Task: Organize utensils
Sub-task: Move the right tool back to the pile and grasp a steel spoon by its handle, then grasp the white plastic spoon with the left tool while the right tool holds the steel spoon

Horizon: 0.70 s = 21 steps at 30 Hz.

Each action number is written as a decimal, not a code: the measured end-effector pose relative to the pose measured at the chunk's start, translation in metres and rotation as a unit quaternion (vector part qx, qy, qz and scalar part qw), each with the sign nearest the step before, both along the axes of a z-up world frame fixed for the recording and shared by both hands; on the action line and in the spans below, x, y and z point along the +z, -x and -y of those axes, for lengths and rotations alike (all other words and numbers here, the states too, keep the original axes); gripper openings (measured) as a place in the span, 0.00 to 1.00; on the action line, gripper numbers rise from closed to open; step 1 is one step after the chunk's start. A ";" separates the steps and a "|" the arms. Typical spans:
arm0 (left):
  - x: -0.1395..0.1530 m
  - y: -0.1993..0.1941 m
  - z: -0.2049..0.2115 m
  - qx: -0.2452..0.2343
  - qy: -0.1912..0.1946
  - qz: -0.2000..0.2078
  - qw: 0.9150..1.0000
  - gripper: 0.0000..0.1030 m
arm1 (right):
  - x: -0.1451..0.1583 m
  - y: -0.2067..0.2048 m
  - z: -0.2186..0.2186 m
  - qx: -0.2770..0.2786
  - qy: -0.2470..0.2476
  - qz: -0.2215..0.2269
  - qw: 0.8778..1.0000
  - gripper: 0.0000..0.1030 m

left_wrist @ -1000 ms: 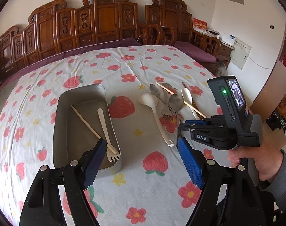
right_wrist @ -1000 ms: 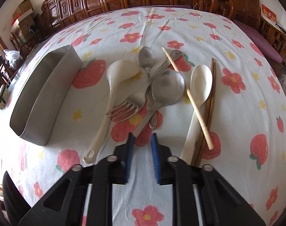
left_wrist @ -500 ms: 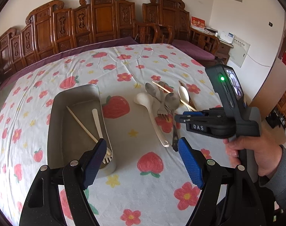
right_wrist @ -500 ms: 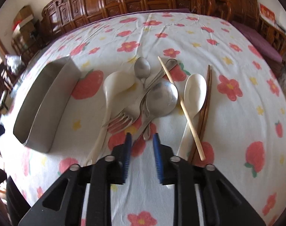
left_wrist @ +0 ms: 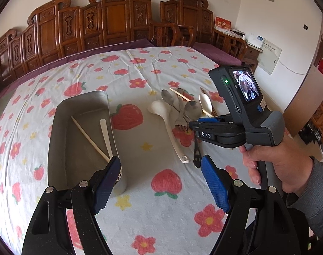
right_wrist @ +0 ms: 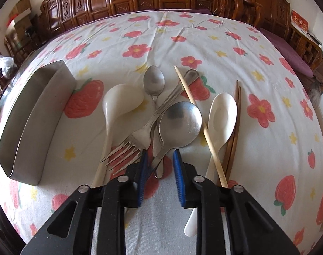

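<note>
Down on the table (right_wrist: 161, 34), spread with a strawberry-and-flower cloth, the right claw (right_wrist: 160, 159) hangs over the utensil pile, its blue pads a narrow gap apart and closing; the handles of the large steel spoon (right_wrist: 179, 122) and the small steel spoon (right_wrist: 154, 80) run between them, and whether the pads press on either I cannot tell. A steel fork (right_wrist: 129, 148) lies across those handles, tines at about eight o'clock from the claw tip. At ten o'clock sits a white ladle (right_wrist: 121, 104); at one o'clock a white spoon (right_wrist: 222, 114), a pale chopstick (right_wrist: 195, 108) and dark brown chopsticks (right_wrist: 236, 106). The left claw (left_wrist: 160, 180) stands wide, holding nothing. At its eleven o'clock a steel tray (left_wrist: 61, 148) holds one pale chopstick (left_wrist: 89, 138) and a white fork (left_wrist: 105, 133).
</note>
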<state>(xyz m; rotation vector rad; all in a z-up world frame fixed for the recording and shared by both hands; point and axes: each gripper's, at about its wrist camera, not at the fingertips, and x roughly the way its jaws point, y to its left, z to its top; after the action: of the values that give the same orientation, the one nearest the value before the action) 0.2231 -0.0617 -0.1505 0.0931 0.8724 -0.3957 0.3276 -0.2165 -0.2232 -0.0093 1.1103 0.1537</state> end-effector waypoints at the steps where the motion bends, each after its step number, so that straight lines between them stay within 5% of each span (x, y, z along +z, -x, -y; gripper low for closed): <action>1: 0.000 0.000 0.000 0.000 0.000 0.000 1.000 0.73 | 0.000 0.000 0.002 -0.001 -0.004 -0.001 1.000 0.14; 21: -0.021 -0.036 0.031 0.010 -0.012 -0.025 1.000 0.73 | 0.042 0.047 0.040 0.036 -0.052 0.041 0.997 0.07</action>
<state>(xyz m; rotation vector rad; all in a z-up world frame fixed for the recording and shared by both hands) 0.2592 -0.0927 -0.1715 0.0971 0.9260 -0.3693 0.2809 -0.2564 -0.1816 0.0375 1.0195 0.2727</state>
